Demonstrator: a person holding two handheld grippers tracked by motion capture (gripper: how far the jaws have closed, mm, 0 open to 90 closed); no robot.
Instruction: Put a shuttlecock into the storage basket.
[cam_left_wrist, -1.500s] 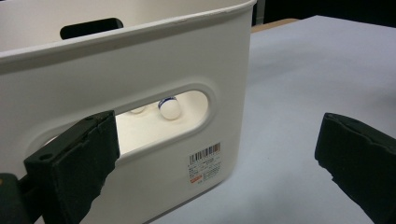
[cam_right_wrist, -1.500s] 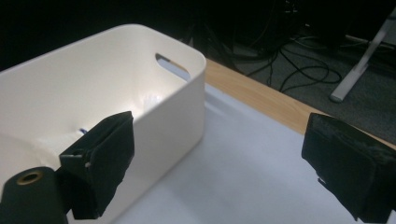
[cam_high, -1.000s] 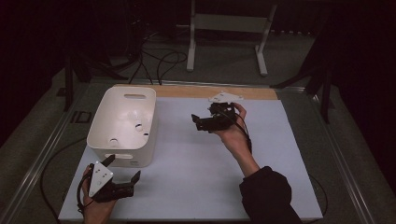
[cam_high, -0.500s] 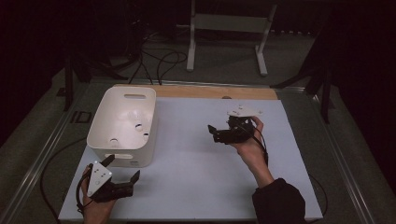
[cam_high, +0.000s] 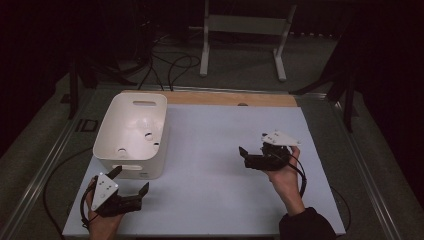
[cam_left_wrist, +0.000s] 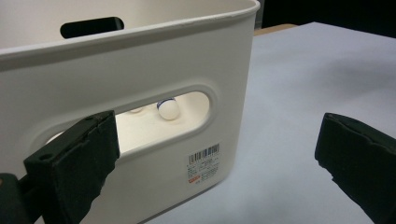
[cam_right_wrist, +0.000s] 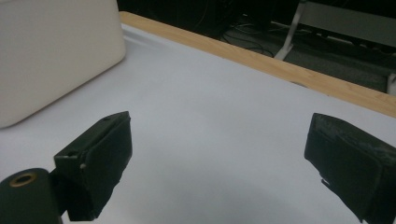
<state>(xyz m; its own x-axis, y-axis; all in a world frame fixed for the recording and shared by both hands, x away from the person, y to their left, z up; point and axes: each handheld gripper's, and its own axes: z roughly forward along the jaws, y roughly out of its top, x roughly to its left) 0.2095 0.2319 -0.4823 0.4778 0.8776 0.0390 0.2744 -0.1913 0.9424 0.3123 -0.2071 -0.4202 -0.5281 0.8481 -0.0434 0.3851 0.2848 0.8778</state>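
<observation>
The white plastic bin (cam_high: 132, 135) stands just ahead of the left gripper (cam_high: 131, 186), whose jaws are spread apart and empty, the near handle slot (cam_left_wrist: 159, 119) directly before them. Small white balls (cam_left_wrist: 167, 110) lie inside, seen through that slot. The bin looks light and stiff with smooth, likely slippery walls; the rim or the slot edge would give the surest hold, though a one-sided grip could tip it. The right gripper (cam_high: 246, 156), jaws also wide and holding nothing, hovers over the white table sheet (cam_high: 215, 145), well to the bin's right. Compared with a second ago, the right gripper has drawn back toward the person and away from the bin; the left has stayed put.
</observation>
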